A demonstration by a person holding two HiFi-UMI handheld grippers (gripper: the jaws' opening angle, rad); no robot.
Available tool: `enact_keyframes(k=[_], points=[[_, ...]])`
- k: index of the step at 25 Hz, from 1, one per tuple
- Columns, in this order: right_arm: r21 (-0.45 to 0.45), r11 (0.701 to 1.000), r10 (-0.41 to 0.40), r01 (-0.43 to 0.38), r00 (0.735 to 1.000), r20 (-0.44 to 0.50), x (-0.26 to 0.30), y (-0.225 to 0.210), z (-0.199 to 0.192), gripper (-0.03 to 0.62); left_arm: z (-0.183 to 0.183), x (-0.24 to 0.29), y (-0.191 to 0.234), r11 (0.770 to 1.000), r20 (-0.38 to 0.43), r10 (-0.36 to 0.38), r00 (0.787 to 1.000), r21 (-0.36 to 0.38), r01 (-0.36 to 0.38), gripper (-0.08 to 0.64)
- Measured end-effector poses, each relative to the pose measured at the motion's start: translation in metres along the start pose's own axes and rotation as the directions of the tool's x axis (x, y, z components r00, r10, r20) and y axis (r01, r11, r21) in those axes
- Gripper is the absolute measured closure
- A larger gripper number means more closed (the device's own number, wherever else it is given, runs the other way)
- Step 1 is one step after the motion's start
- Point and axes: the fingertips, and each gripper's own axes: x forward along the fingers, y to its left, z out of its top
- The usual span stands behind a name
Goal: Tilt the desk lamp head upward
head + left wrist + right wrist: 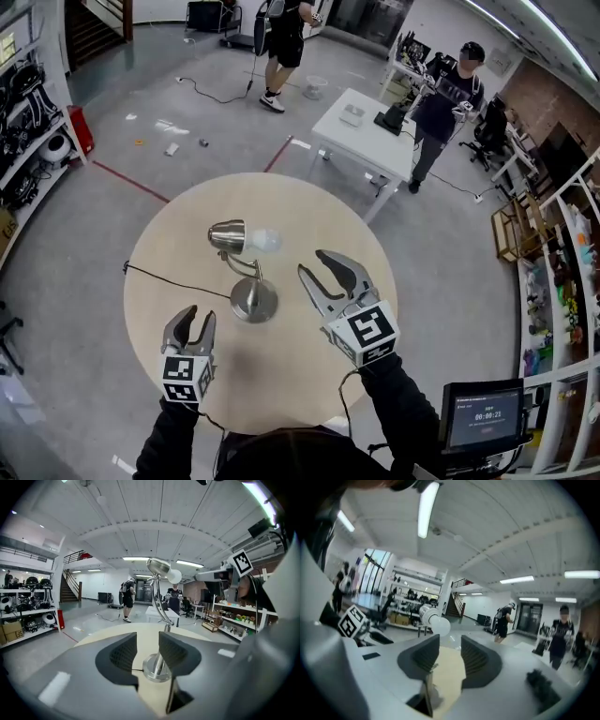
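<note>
A chrome desk lamp stands near the middle of the round wooden table (169, 234). Its round base (253, 301) carries a curved stem to the head (226, 235), which lies about level with a white bulb (266, 242) pointing right. My left gripper (193, 318) hovers left of and nearer than the base, open and empty. In the left gripper view the base (156, 667) and stem (161, 603) show beyond the gap of the left gripper (147, 652). My right gripper (317, 265) is open, just right of the bulb, touching nothing. In the right gripper view the bulb (439, 625) sits left of the right gripper (450, 654).
The lamp's black cord (174, 282) runs left off the table edge. A white rectangular table (366, 141) stands beyond, with a person (448, 98) beside it and another person (284, 42) farther back. Shelves line both sides; a monitor (483, 417) is at lower right.
</note>
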Motion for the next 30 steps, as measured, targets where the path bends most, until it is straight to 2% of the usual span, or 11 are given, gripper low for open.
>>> enact_keyframes(k=[2,4,6,10,15,18,24,30], points=[[0.179,0.984,0.004,-0.011,0.999,0.042,-0.014,-0.007,-0.015,0.500,0.007,-0.006,-0.002,1.000,0.023,0.014,1.000,-0.015,-0.014,0.416],[0.290,0.957,-0.004,-0.016,0.998,0.068,-0.025,-0.015,-0.027,0.554,0.012,-0.011,-0.006,0.999,0.038,0.025,0.999,-0.022,-0.024,0.419],[0.329,0.944,0.004,-0.036,0.995,0.095,-0.033,-0.015,-0.033,0.586,0.017,-0.016,-0.009,0.999,0.049,0.036,0.998,-0.029,-0.035,0.419],[0.363,0.930,0.020,-0.063,0.992,0.122,-0.043,-0.008,-0.044,0.586,0.020,-0.021,-0.016,0.997,0.054,0.033,0.998,-0.071,-0.030,0.419],[0.519,0.853,0.000,-0.052,0.995,0.100,-0.050,-0.015,-0.077,0.586,0.024,-0.020,-0.032,0.996,0.060,0.008,0.998,-0.093,-0.002,0.422],[0.531,0.846,-0.001,-0.043,0.997,0.083,-0.055,-0.015,-0.089,0.586,0.029,-0.018,-0.046,0.996,0.071,-0.021,0.997,-0.085,0.027,0.422],[0.510,0.860,-0.020,-0.025,0.996,0.083,-0.064,-0.021,-0.087,0.586,0.031,-0.012,-0.063,0.994,0.067,-0.051,0.996,-0.098,0.057,0.422],[0.478,0.878,-0.052,-0.005,0.993,0.106,-0.073,-0.034,-0.073,0.586,0.036,-0.008,-0.072,0.994,0.071,-0.064,0.995,-0.081,0.070,0.422]])
